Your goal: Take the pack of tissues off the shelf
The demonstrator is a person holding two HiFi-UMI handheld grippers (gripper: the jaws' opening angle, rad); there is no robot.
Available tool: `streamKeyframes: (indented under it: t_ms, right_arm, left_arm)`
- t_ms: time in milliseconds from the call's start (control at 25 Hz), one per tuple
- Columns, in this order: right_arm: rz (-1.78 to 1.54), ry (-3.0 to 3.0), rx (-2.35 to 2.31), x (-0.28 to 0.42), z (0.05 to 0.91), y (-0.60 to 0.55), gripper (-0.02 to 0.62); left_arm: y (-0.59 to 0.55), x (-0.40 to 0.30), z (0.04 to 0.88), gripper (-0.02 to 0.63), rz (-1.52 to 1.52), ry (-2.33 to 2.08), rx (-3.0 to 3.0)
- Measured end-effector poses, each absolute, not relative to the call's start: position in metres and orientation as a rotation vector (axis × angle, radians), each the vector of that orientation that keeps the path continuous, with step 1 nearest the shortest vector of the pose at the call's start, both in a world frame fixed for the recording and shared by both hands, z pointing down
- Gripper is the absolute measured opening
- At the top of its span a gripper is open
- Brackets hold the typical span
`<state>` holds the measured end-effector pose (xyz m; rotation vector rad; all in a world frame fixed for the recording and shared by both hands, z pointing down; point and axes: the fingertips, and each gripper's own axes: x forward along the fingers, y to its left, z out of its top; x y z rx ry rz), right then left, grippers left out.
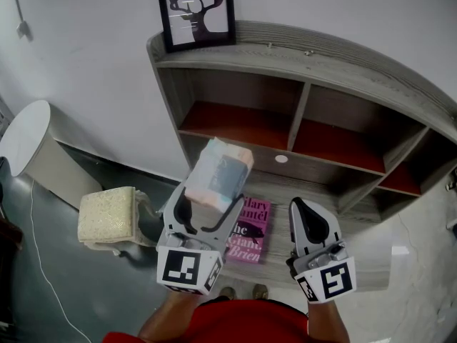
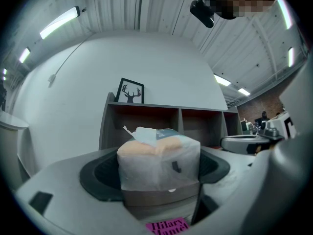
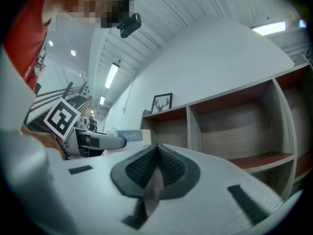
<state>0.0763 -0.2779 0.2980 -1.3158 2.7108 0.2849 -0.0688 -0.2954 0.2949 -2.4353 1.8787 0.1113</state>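
A soft pack of tissues, pale wrap with peach and blue print, is clamped between the jaws of my left gripper, held in the air in front of the grey wooden shelf. In the left gripper view the tissue pack fills the gap between the two dark pads, with the shelf behind it. My right gripper is to the right of the left one, jaws pressed together with nothing between them; in the right gripper view its pads meet at the tips.
A framed deer print stands on the shelf top. A pink book lies on the low ledge below the grippers. A white round table and a cream cushioned stool stand to the left. The shelf compartments have red floors.
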Motion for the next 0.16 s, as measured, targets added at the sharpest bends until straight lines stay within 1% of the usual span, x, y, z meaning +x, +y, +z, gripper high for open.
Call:
streamKeyframes:
  t_ms: [160]
  right_arm:
    - [0.284, 2.709, -1.321, 0.0764, 0.2988, -0.2782, 0.005]
  left_arm:
    - [-0.2968, -0.0686, 0.2997, 0.428, 0.134, 1.865, -2.44]
